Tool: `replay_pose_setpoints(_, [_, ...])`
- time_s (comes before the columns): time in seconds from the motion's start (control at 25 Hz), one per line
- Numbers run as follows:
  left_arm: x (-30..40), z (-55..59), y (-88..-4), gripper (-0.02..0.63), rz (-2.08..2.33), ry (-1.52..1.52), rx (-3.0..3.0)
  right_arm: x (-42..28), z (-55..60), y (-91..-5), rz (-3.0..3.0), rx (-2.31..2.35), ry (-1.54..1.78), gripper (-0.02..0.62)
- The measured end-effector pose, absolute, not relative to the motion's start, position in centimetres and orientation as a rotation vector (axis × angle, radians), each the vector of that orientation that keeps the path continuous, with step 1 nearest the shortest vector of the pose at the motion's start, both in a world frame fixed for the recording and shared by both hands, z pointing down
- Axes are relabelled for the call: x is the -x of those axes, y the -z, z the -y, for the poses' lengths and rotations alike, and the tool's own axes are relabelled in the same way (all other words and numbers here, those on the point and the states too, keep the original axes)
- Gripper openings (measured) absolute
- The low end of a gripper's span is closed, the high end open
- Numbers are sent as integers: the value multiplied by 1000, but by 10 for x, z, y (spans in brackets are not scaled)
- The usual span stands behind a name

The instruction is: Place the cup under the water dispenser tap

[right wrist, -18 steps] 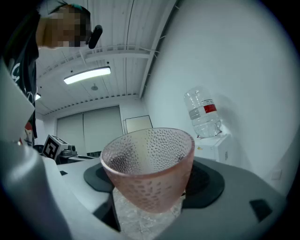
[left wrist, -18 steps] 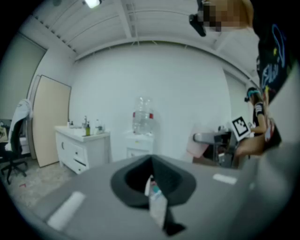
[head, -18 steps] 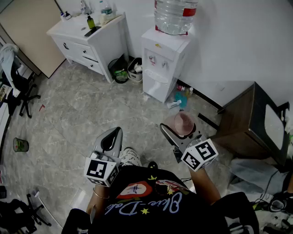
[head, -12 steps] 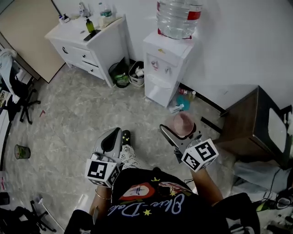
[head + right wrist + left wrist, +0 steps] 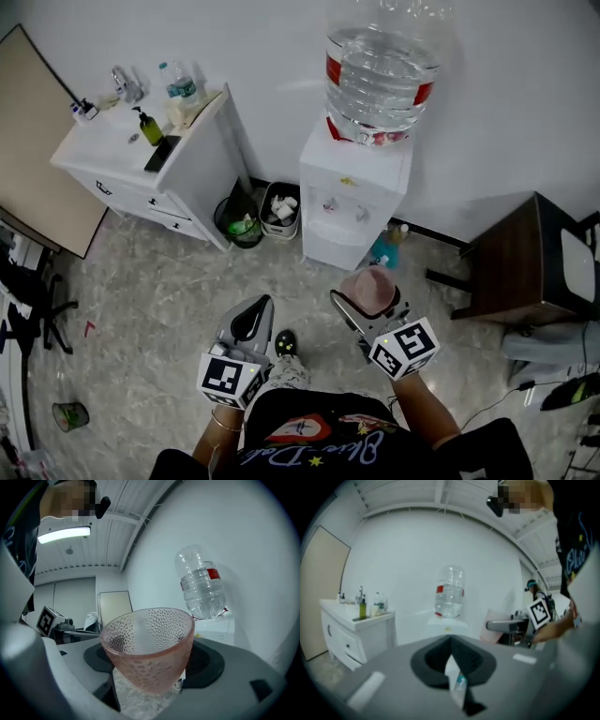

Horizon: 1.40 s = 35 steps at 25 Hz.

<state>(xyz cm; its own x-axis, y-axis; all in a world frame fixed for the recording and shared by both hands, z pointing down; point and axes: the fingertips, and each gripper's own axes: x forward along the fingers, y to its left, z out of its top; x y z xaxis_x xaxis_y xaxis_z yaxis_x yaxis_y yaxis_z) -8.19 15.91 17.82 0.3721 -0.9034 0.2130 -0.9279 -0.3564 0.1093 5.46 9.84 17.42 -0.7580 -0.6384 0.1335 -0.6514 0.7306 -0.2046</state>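
Head view looks steeply down from overhead onto the water dispenser [image 5: 354,202]. Both gripper views sit low, close behind their jaws, facing forward. All three views share that dispenser.

On the grey marbled floor [image 5: 159,309], the water dispenser [image 5: 352,202] stands ahead of our right gripper [image 5: 367,298]; a black bin [image 5: 223,217] and a white cabinet [image 5: 164,178] stand ahead of our left gripper [image 5: 251,319].

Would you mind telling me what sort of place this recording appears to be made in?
Probably an office or workroom corner: a white water dispenser with a large bottle on top, a white sink cabinet against the wall, and two waste bins between them.
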Motion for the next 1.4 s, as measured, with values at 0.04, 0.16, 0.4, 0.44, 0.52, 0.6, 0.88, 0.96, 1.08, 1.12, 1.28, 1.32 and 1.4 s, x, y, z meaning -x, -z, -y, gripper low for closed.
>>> replay_pose_setpoints(0.04, [92, -145, -181, -2, 1603, -180, -2445, -43, -85, -179, 2853, -1113, -385, 385])
replay_pose_setpoints(0.16, [119, -97, -200, -2, 1529, -239, -2501, -21, -46, -195, 2809, -1213, -402, 385])
replay_pose_setpoints(0.4, [145, -14, -265, -2, 1535, -291, -2430, -3, 26, -253, 2716, -1335, -394, 383])
replay_pose_setpoints(0.44, [143, -1, -277, -2, 1544, -284, -2416, -1, 37, -269, 2697, -1341, -387, 385])
replay_pose_setpoints(0.52, [136, 20, -300, -2, 1560, -236, -2375, 0, 57, -304, 2656, -1343, -362, 385])
replay_pose_setpoints(0.6, [127, 32, -323, -2, 1558, -186, -2330, -1, 70, -343, 2611, -1363, -365, 385])
replay_pose_setpoints(0.88, [117, 64, -416, -2, 1549, -120, -2250, -3, 128, -475, 2465, -1513, -339, 384])
replay_pose_setpoints(0.96, [117, 64, -439, -2, 1535, -143, -2237, -5, 139, -506, 2430, -1545, -349, 384])
replay_pose_setpoints(1.08, [125, 57, -465, -2, 1529, -196, -2197, 2, 150, -544, 2392, -1557, -374, 385])
replay_pose_setpoints(1.12, [128, 55, -472, -3, 1525, -210, -2187, 5, 155, -553, 2379, -1562, -372, 383])
replay_pose_setpoints(1.28, [138, 51, -492, -2, 1493, -268, -2163, 4, 176, -580, 2313, -1642, -395, 385])
replay_pose_setpoints(1.32, [140, 51, -496, -2, 1484, -281, -2161, 3, 181, -585, 2295, -1668, -413, 385])
replay_pose_setpoints(1.4, [145, 53, -500, -2, 1476, -292, -2149, 2, 189, -593, 2252, -1722, -444, 383])
